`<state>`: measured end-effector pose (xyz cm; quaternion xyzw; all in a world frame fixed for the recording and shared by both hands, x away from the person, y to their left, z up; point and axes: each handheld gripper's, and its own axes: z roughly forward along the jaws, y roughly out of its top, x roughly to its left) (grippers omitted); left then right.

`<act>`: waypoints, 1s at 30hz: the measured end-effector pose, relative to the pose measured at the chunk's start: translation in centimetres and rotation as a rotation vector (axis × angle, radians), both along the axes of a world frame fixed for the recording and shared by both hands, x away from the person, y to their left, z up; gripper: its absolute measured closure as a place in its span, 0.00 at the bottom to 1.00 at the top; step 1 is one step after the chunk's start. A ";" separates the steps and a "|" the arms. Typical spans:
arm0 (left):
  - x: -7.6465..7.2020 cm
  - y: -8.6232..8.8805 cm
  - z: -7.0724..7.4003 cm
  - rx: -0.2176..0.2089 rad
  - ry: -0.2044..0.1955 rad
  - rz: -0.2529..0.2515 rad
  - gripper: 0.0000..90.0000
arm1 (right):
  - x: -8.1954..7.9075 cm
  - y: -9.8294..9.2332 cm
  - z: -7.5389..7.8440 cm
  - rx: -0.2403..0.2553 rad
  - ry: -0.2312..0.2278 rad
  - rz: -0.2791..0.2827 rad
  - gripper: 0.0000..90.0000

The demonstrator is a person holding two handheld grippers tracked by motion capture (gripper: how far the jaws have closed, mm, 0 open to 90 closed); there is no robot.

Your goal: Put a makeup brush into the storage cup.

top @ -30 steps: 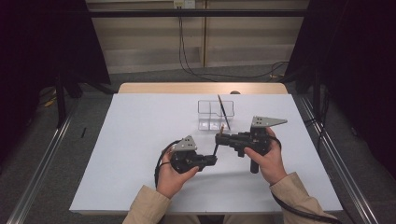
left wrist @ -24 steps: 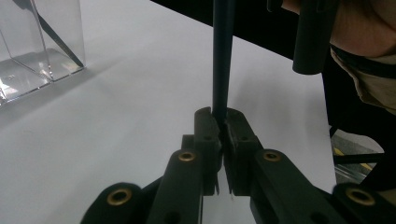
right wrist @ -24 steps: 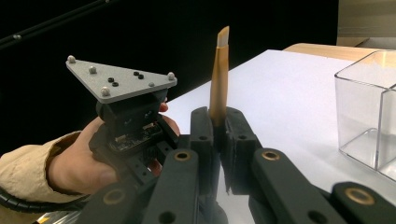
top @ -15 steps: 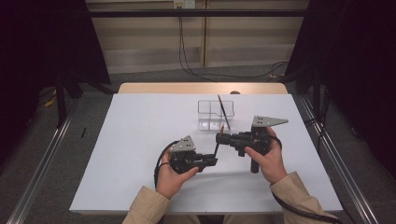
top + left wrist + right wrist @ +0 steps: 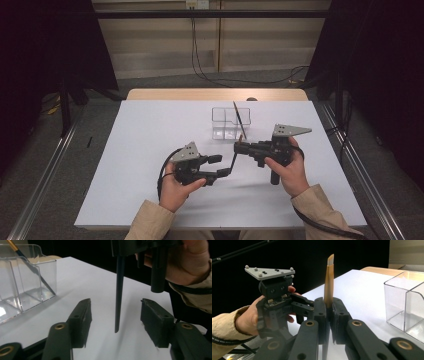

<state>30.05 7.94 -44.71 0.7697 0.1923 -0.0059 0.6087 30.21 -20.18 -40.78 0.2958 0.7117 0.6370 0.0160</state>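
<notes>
Brush (image 5: 328, 281) is pinched in the right claw (image 5: 329, 312) over the near desk (image 5: 150, 150), its dark handle hanging between the left claw (image 5: 115, 317), whose jaws have just been opening and aren't touching it. One brush already leans in the clear organizer (image 5: 230, 122); a tilted wrist could clip its wall.

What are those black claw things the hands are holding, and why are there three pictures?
They are grippers, pinching tools a person squeezes. One picture looks down from above; the other two come from small cameras riding on each gripper. On the white table stands a clear box with one brush leaning in it. The right gripper is pinching another brush, gold near the tip with a black handle. The left gripper has just opened, so the handle hangs between its jaws, touching neither.
</notes>
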 end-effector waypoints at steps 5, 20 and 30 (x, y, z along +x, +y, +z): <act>-0.2 0.4 0.2 0.012 0.013 -0.001 0.41 | 0.0 0.0 0.0 -0.005 -0.007 -0.002 0.94; -0.2 2.1 0.9 0.000 0.022 0.050 0.13 | -0.1 -0.2 0.1 -0.015 -0.023 -0.004 0.94; 0.0 4.0 1.3 0.014 -0.002 0.090 0.03 | -0.1 -0.4 0.1 -0.021 -0.035 -0.002 0.94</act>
